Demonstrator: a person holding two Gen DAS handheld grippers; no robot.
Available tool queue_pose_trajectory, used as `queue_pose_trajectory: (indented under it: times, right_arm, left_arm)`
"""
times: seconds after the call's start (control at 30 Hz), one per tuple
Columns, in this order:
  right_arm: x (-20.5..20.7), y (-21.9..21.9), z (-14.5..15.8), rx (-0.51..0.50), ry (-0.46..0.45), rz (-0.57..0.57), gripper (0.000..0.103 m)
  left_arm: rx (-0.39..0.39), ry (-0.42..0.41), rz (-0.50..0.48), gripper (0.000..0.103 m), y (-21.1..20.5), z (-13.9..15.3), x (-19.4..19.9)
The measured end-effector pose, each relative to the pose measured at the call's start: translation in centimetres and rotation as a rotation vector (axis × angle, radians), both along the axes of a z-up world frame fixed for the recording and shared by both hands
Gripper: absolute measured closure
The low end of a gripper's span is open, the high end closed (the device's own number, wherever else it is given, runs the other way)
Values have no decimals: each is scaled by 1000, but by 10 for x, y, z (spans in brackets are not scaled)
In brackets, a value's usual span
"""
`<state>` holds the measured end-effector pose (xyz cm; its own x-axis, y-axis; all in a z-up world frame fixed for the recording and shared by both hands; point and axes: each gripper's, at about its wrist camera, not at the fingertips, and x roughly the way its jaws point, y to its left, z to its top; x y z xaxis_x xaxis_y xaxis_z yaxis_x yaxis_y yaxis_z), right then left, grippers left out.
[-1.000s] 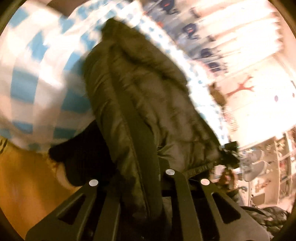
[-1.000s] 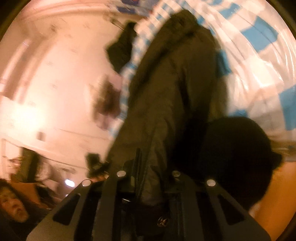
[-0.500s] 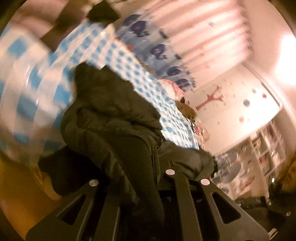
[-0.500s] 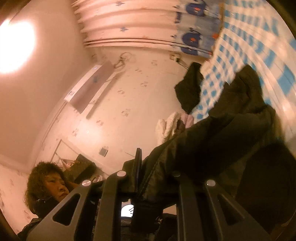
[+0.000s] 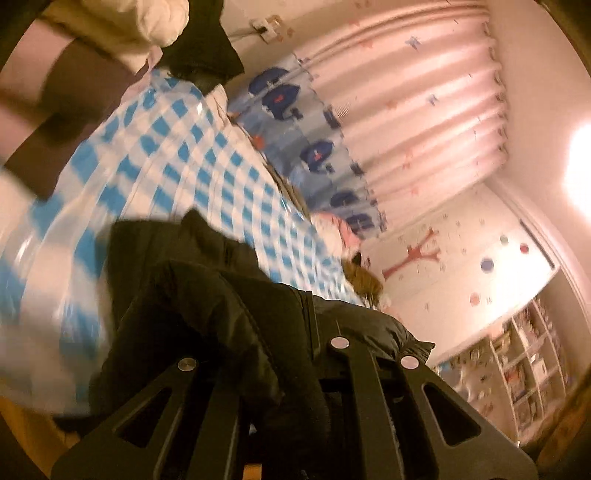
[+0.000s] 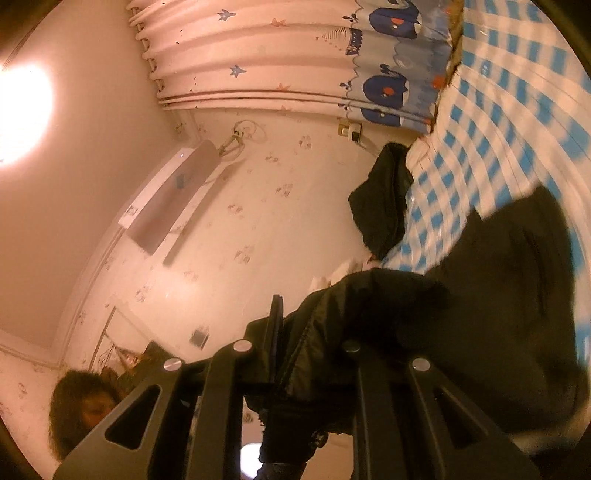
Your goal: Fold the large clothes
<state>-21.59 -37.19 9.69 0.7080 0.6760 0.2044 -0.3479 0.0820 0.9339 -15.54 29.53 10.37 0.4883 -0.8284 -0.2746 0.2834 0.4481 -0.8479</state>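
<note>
A large dark puffer jacket point(image 5: 207, 306) is bunched up in front of both cameras, its far part draped on a bed with a blue-and-white checked cover point(image 5: 177, 162). My left gripper point(image 5: 280, 354) is shut on a fold of the jacket and holds it up. In the right wrist view the same jacket point(image 6: 480, 295) hangs from my right gripper point(image 6: 310, 347), which is shut on its edge. The fingertips of both grippers are buried in fabric.
Another dark garment point(image 6: 384, 199) lies at the bed's far corner beside a cream one point(image 5: 147, 22). A whale-print curtain point(image 5: 317, 147) hangs behind the bed, shelves point(image 5: 524, 362) stand at the right. A person's head point(image 6: 85, 406) shows at lower left.
Both grippers have lifted and tilted upward with the jacket, so the views swung from the bed surface to the walls and curtain. The jacket has bunched toward the grippers.
</note>
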Motion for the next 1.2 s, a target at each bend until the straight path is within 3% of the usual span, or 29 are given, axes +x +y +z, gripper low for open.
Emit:
queue_pose_trajectory:
  times: [0.2, 0.4, 0.47, 0.6, 0.73, 0.8, 0.83, 0.87, 0.9, 1.0, 1.1, 1.13, 1.2]
  right_arm:
    - [103, -22, -5, -20, 96, -68, 87]
    - [186, -37, -76, -4, 291, -136, 87]
    - [207, -39, -105, -12, 360, -155, 87]
    - [236, -37, -160, -46, 510, -175, 86]
    - [250, -37, -197, -18, 641, -157, 72]
    - [251, -38, -194, -10, 639, -159, 54]
    - [250, -40, -188, -8, 627, -161, 37]
    - [247, -41, -179, -12, 614, -168, 21]
    - [244, -42, -171, -19, 607, -177, 15]
    - [230, -40, -131, -110, 559, -208, 12]
    - [217, -14, -77, -326, 447, -212, 10]
    - [215, 0, -64, -403, 418, -208, 9]
    - [216, 43, -41, -613, 373, -158, 8]
  left_arm:
    - [7, 42, 73, 99, -19, -10, 112]
    - [103, 92, 142, 99, -46, -46, 188]
    - [165, 109, 173, 99, -54, -64, 209]
    - [387, 170, 211, 94, -77, -108, 245]
    - [551, 282, 162, 93, -98, -153, 274]
    - [581, 324, 144, 92, -102, -153, 282]
    - [577, 343, 140, 91, -101, -148, 283]
    - [551, 361, 137, 85, -97, -142, 284]
    - [519, 376, 142, 76, -91, -134, 282]
    - [408, 376, 176, 54, -68, -105, 273]
    - [278, 369, 225, 35, -48, -85, 260]
    - [254, 385, 274, 30, -40, -78, 256]
    - [298, 357, 332, 26, -38, -65, 245]
